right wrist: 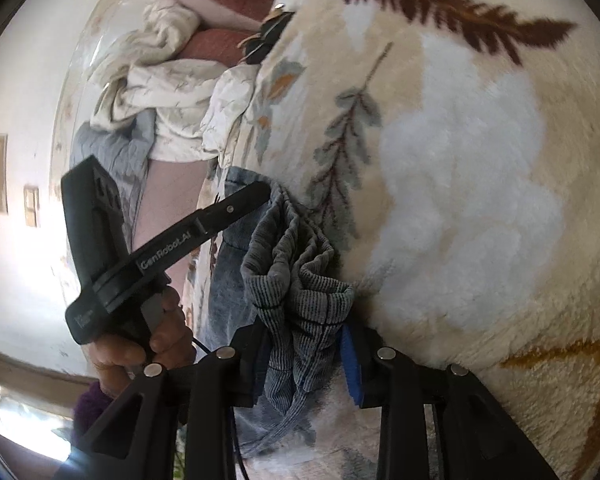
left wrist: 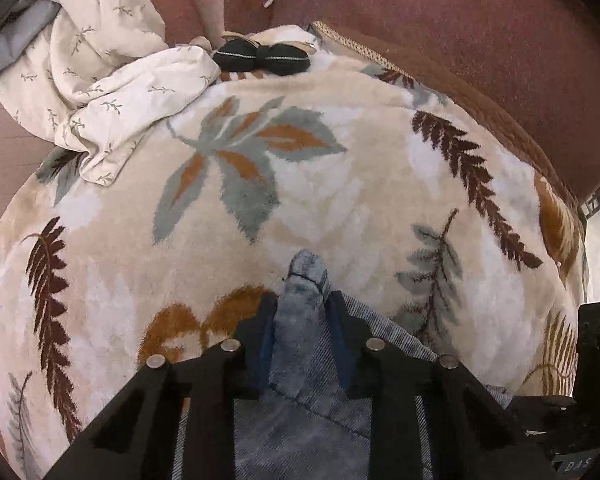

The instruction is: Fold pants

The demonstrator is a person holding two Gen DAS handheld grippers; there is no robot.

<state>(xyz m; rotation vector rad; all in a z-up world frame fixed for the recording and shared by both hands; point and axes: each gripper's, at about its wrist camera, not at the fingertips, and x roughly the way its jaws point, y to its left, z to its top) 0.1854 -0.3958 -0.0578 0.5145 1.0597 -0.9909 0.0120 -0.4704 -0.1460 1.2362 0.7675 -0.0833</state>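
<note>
The pants [left wrist: 304, 276] are washed blue denim and lie on a fluffy leaf-print blanket [left wrist: 340, 184]. My left gripper [left wrist: 302, 314] is shut on a bunched fold of them, which sticks up between the black fingers. In the right wrist view my right gripper [right wrist: 304, 340] is shut on the gathered ribbed waistband of the pants [right wrist: 296, 280]. The left gripper [right wrist: 262, 192] shows there from the side, held in a person's hand [right wrist: 160, 340], its tip on the denim a short way from the right one. The rest of the pants is hidden under the grippers.
The blanket [right wrist: 460, 160] covers a maroon sofa [left wrist: 460, 40]. A crumpled white sheet with small sprigs [left wrist: 100, 60] lies at the back left, with a black bundled item [left wrist: 260, 58] beside it. A grey quilted cloth [right wrist: 112, 152] hangs off the edge.
</note>
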